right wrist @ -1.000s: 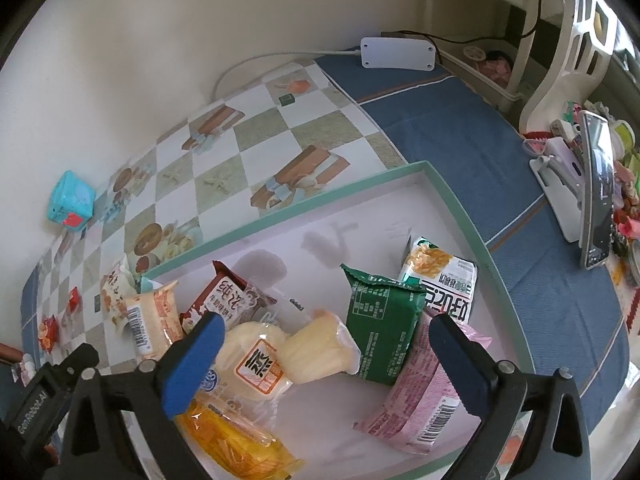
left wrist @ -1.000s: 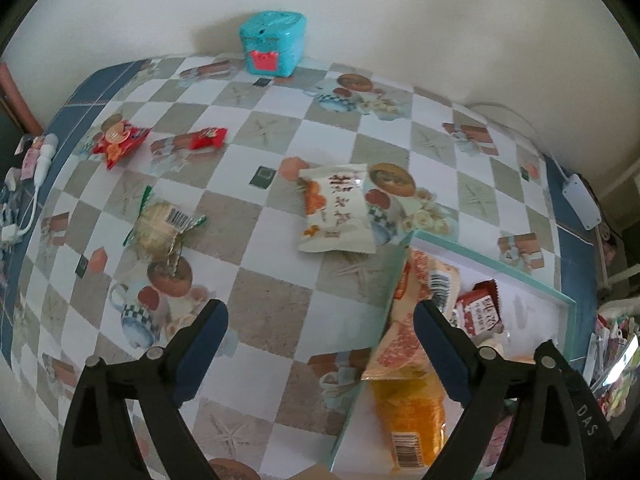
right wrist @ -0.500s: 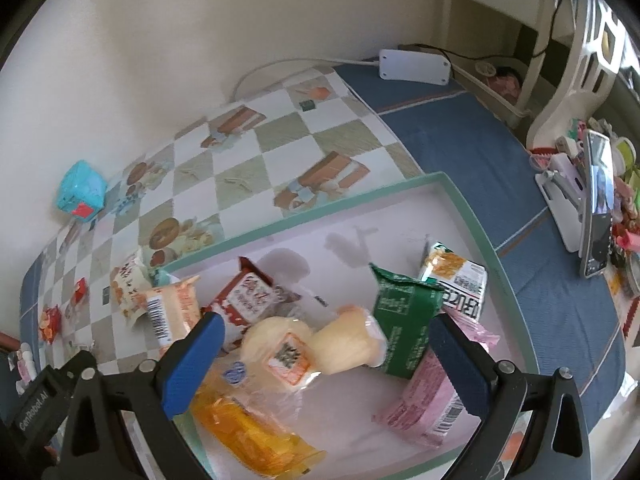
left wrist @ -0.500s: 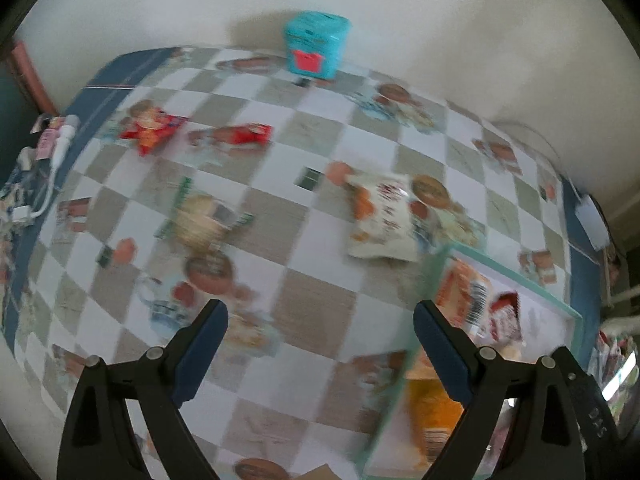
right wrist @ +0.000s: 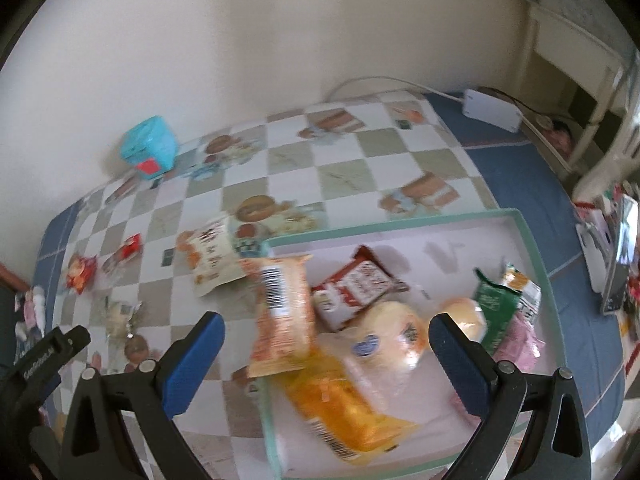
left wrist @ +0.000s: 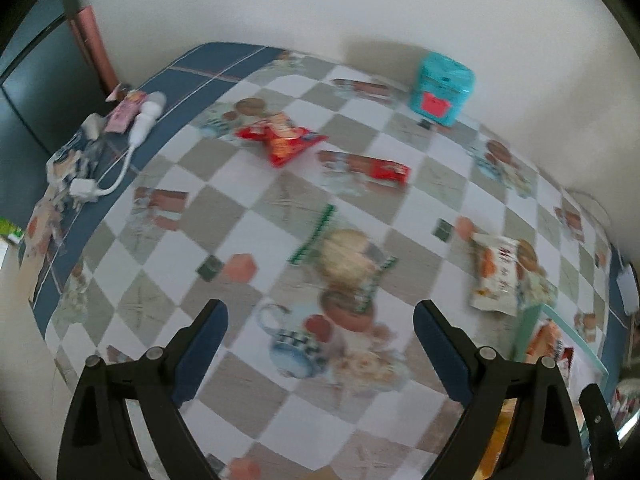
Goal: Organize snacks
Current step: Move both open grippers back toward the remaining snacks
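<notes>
Orange packet (right wrist: pixel 282 312) with barcode leans over tray rim (right wrist: pixel 400 226); other print blurred. Left hand-held gripper (left wrist: pixel 320 330) and right hand-held gripper (right wrist: pixel 326 342) both wide, empty.

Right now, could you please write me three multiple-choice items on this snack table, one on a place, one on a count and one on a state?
1. Where does the teal box stand?
A. inside the tray
B. on the tablecloth by the wall
C. on the blue border beside the white cable

2. How many snack packets lie loose on the checked cloth, outside the tray?
A. two
B. four
C. seven

3. How does the left hand-held gripper stand?
A. open and empty
B. shut on the round cake packet
C. shut on the red packet

Answers: 1 B, it sits at the far edge against the wall. 2 B, the red chip bag, the red bar, the round cake packet and the white packet. 3 A, its jaws stand wide with only cloth between them.
</notes>
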Motion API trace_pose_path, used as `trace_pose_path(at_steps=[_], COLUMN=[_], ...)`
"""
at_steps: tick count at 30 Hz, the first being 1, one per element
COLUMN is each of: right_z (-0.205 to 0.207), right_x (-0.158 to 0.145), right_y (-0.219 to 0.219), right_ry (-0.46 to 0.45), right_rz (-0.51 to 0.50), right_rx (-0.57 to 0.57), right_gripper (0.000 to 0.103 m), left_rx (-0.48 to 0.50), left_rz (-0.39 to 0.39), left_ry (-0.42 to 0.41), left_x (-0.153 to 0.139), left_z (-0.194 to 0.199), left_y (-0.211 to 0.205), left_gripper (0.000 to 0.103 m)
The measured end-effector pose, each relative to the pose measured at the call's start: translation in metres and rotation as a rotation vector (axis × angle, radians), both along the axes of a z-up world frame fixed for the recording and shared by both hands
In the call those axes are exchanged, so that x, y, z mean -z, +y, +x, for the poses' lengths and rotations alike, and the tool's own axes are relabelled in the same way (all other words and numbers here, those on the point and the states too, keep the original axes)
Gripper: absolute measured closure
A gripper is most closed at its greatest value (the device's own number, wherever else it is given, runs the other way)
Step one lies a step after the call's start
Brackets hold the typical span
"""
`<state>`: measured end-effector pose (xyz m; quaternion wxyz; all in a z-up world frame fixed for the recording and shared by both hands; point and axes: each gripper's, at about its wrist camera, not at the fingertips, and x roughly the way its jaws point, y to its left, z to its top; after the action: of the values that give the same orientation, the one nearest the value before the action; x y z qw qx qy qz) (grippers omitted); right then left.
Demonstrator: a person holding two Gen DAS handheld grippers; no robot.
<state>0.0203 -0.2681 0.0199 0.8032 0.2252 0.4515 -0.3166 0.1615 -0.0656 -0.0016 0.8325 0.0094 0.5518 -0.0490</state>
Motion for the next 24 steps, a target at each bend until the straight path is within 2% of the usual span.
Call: trace_pose_path(at_steps=[6, 12, 17, 24], right_z=[0.022, 0.039, 0.049, 0.063], right_x=[-0.001, 0.001, 0.001, 0.018], right_y=[0.031, 0.058, 0.078, 0.086], right_ry=[-0.001, -0.001, -0.040, -0.043], right_rz=[-0.001, 0.003, 0.012, 0.072], right_rx=[-0.078, -0.146, -0.218, -0.258], right_gripper=[0.000, 0.000, 0.000, 0.000], left_rx=[-0.069, -0.133, -0.193, -0.204], left_rz=[0.016, -0.017, -0.039, -0.080], left_ry=[-0.002, -0.008, 0.012, 0.043], left_x=[0.003, -0.001, 0.004, 0.014], left_z=[0.012, 0.023, 0.027, 0.032], left_y=[0.036, 0.070, 0.091, 0.101], left_gripper=[0.009, 0.009, 0.009, 0.009])
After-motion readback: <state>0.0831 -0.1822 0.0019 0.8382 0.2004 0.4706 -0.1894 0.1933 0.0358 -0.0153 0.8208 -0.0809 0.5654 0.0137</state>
